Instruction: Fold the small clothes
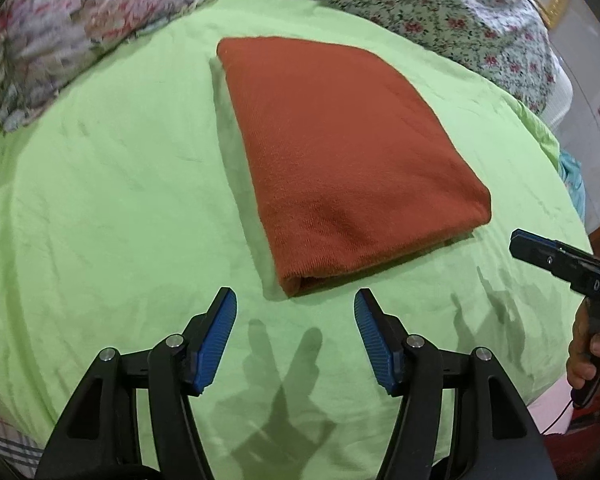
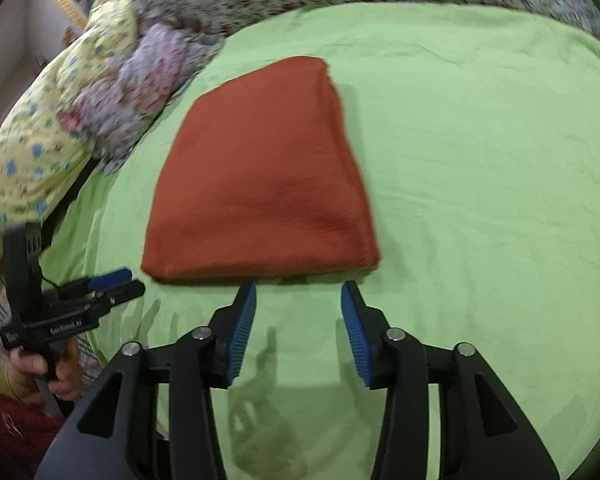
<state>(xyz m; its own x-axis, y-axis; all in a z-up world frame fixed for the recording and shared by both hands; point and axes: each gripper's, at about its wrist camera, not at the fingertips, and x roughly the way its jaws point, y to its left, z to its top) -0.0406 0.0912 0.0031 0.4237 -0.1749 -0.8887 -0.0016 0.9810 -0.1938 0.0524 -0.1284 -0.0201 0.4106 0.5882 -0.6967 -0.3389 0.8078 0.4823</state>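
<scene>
The cloth (image 1: 352, 160) lies folded into a neat thick rectangle in the middle of the green sheet (image 1: 100, 200) on the bed, flat and free of both tools. I judge the fold on this piece done: its layers stack evenly, with the rolled fold edge at the near corner and a clean straight side facing me in the right view.

My left gripper (image 1: 295, 336) hangs over bare sheet just short of that near corner, fingers spread, nothing between them. My right gripper (image 2: 299, 328) sits just beside the near edge, its fingers also apart and empty; the left fingertip comes close to the hem but I see no contact. I read both as backed off so the stack stays undisturbed.

From the left view the right tool shows only as one dark arm at the right edge, held by a hand (image 1: 588, 352).

Room is generous: open sheet all round the cloth, widest to the right. The crowded side is the far left, where a floral bundle (image 1: 80, 28) and the flowered cover (image 1: 440, 8) press near the sheet's rim. The sheet falls away at the near and right edges, so I'd keep moves inboard.
</scene>
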